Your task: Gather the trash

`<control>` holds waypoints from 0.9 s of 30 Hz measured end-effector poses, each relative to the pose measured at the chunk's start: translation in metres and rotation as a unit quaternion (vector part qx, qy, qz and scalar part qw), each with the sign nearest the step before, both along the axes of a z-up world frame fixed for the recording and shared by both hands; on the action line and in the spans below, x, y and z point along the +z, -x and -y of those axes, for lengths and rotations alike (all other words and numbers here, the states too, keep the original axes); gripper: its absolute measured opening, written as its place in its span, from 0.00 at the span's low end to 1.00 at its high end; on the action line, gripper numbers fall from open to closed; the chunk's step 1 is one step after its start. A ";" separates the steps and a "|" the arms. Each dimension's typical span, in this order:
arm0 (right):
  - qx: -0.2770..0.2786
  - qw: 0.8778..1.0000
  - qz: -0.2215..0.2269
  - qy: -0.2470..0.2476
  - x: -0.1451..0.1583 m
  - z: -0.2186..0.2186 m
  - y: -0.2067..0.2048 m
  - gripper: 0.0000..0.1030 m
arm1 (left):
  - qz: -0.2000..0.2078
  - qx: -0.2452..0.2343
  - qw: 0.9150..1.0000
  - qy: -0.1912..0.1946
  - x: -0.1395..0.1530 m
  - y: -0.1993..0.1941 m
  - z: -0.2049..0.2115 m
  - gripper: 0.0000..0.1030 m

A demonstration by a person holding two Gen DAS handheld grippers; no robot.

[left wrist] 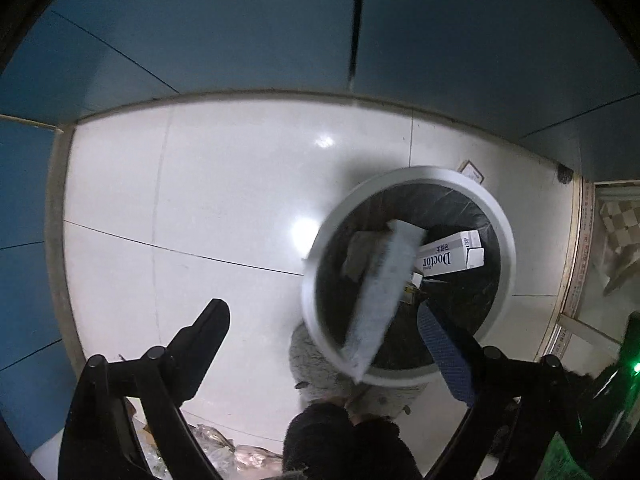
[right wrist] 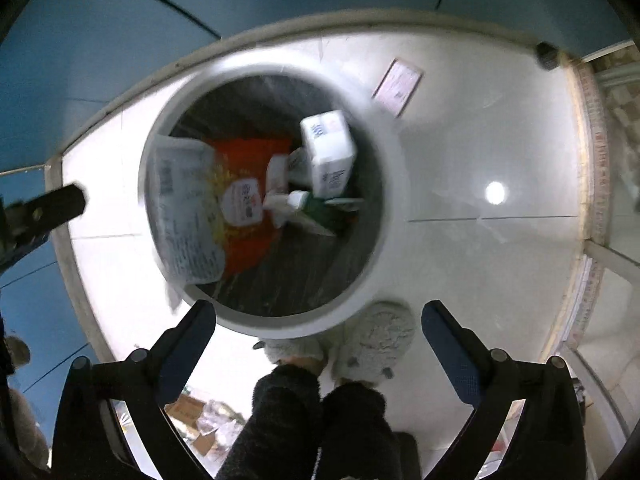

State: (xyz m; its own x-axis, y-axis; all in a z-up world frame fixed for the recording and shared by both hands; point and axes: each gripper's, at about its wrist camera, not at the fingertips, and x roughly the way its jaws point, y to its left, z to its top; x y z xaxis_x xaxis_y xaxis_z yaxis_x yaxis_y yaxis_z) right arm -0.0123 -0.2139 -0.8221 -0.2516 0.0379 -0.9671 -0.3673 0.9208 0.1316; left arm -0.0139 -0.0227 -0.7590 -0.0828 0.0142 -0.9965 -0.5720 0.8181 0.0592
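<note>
A round bin (left wrist: 440, 174) with a white rim and dark liner stands on the pale tiled floor. My left gripper (left wrist: 326, 340) hangs open over its near edge. A flat white packet (left wrist: 384, 296), blurred, lies slanted across the rim and touches neither finger. A white box printed "Doctor" (left wrist: 448, 258) lies inside. My right gripper (right wrist: 320, 344) is open above the bin (right wrist: 280, 324), nothing between its fingers. Inside I see the same blurred white packet (right wrist: 184, 208), an orange bag (right wrist: 248, 200), a white box (right wrist: 330, 156) and a green item (right wrist: 324, 208).
A person's grey fuzzy slippers (right wrist: 376, 340) and dark trouser legs (right wrist: 312, 420) stand against the bin's near side. A small card (right wrist: 398, 84) lies on the floor beyond it. Cardboard and plastic scraps (right wrist: 200, 412) lie at lower left. Blue walls (left wrist: 240, 32) close the corner.
</note>
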 end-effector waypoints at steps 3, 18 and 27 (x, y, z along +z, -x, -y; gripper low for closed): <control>-0.002 1.000 0.030 0.001 0.043 0.003 -0.004 1.00 | 0.015 -0.003 1.000 -0.016 0.039 0.010 0.002 0.93; 0.026 0.990 0.137 -0.013 0.313 0.043 0.020 1.00 | 0.084 -0.021 0.995 -0.048 0.258 0.068 0.053 0.93; 0.031 0.981 0.180 -0.063 0.506 0.064 0.055 1.00 | 0.142 -0.029 0.989 -0.036 0.409 0.111 0.075 0.93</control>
State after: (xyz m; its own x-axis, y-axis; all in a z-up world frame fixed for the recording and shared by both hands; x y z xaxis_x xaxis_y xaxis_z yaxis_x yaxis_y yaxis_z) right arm -0.0675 -0.2784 -0.3161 0.0995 0.1588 -0.9823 -0.4655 0.8799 0.0950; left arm -0.1247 -0.0977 -0.3501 0.2037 0.0830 -0.9755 -0.5254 0.8500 -0.0374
